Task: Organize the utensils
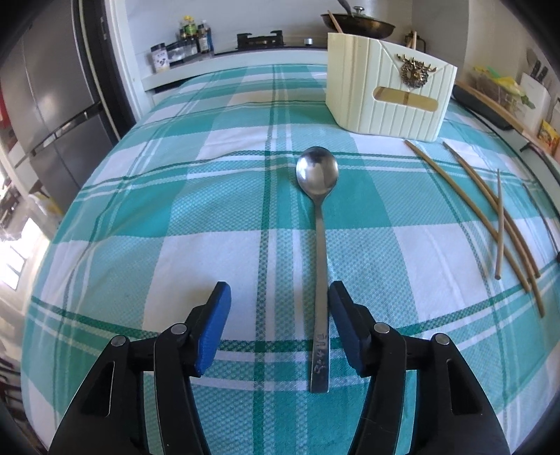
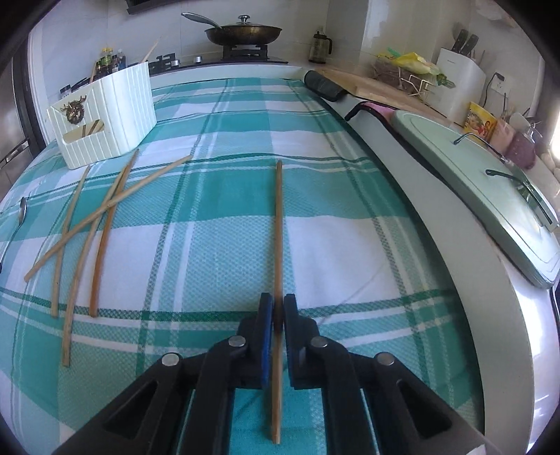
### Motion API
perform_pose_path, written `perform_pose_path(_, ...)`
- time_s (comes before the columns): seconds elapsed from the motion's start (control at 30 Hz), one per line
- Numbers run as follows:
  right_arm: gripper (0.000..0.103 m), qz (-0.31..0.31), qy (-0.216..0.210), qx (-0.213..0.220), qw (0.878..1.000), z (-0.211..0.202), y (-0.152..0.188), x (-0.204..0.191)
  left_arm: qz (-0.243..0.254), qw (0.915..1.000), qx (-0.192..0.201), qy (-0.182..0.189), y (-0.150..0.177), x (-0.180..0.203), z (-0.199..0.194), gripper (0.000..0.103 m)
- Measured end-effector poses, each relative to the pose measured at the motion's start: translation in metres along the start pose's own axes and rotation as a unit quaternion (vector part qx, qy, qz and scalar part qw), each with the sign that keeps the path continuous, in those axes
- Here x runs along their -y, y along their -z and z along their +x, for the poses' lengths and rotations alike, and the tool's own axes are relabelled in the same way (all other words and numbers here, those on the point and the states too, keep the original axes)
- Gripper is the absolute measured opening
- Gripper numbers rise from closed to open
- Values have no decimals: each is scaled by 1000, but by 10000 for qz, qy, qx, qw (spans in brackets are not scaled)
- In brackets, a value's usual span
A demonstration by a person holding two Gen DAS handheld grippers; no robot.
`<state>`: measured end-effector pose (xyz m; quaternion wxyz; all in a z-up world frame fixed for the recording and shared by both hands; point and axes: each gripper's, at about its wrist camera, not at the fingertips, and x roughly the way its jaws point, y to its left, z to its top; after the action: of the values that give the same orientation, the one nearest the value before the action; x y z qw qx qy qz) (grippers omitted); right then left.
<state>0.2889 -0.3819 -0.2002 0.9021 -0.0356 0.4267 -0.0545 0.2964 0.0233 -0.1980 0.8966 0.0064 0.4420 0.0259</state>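
Note:
A steel spoon lies on the green checked cloth, bowl pointing away. My left gripper is open, its blue pads on either side of the spoon's handle; the handle lies close to the right pad. A cream ribbed utensil holder stands at the back; it also shows in the right wrist view and holds chopsticks. My right gripper is shut on a single wooden chopstick that points straight ahead. Several loose chopsticks lie crossed on the cloth to its left, and show in the left wrist view.
The cloth-covered table ends in a grey raised edge on the right, with a green lidded appliance beyond. A wok on a stove and spice bottles stand behind. A fridge is far left.

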Motion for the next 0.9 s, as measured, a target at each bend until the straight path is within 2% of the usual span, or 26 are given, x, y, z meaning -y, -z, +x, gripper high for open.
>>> perform_pose_path(0.03,14,-9,-59,49,10000,-2,3,2,-17,10000,-3,-1,0,-1,1,63)
perform_pose_path(0.07,32,-10,-121,63,9999,-2,5,4,-30,10000,-8,-3,0,-1,1,65)
perform_pose_path(0.1,40,1,-146,67,9999,0,5,4,-47,10000,-23,-3,-1,-1,2,71)
perform_pose_path(0.17,40,52,-179,86,9998,2,4,6,-79,9999,-54,30,-1,-3,4,77)
perform_pose_path(0.27,42,68,-228,68,9997,6,0,7,-136,9998,-137,73,-1,-5,8,92)
perform_pose_path(0.4,42,98,-263,62,9996,8,-1,8,-214,9996,-199,64,-1,-8,12,100)
perform_pose_path(0.5,43,116,-277,66,9995,9,0,8,-248,9994,-221,38,-1,-10,13,102)
perform_pose_path(0.9,44,92,-222,75,9997,9,-1,7,-260,9994,-209,39,-1,-9,13,103)
